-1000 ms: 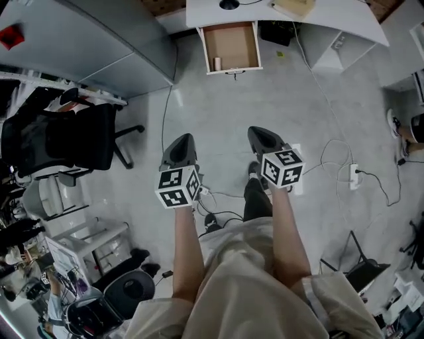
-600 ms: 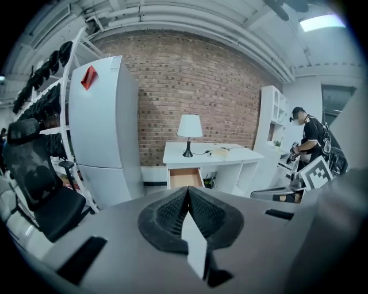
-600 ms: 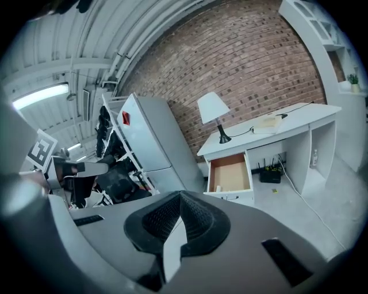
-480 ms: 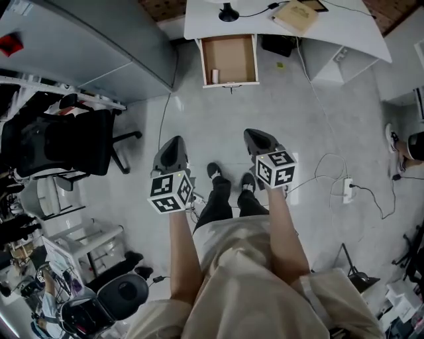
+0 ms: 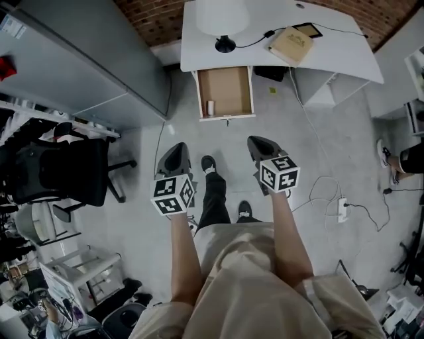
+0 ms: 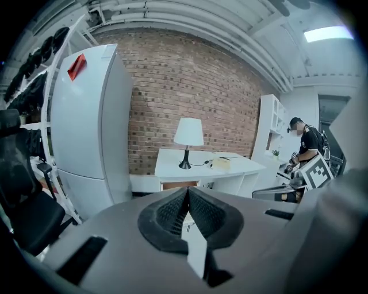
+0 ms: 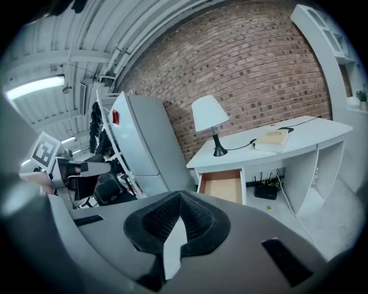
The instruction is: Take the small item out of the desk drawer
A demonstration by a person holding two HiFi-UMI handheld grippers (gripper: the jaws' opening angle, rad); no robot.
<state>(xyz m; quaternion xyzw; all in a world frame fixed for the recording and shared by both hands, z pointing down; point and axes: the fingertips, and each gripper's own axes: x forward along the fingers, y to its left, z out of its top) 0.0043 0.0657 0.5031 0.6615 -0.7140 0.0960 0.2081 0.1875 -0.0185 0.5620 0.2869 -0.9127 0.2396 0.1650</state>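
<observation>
The white desk (image 5: 331,56) has its drawer (image 5: 226,92) pulled open, showing a brown bottom. A small pale cylinder (image 5: 211,107) stands in the drawer's front left corner. My left gripper (image 5: 176,147) and right gripper (image 5: 257,140) hang over the floor well short of the drawer, one on each side of my legs. In the left gripper view my left gripper (image 6: 187,190) is shut and empty. The right gripper (image 7: 180,196) is likewise shut on nothing, and the open drawer (image 7: 221,187) shows beyond it under the desk (image 7: 270,143).
A tall grey fridge (image 5: 86,59) stands left of the desk, and a black office chair (image 5: 59,169) is further left. A lamp (image 5: 222,18) and a tan box (image 5: 291,45) sit on the desk. Cables and a power strip (image 5: 342,208) lie on the floor at right. Another person (image 6: 305,143) stands at right.
I have walked toward the desk: the drawer and desk have moved down and closer in the head view. Both grippers stay shut and level in front of me.
</observation>
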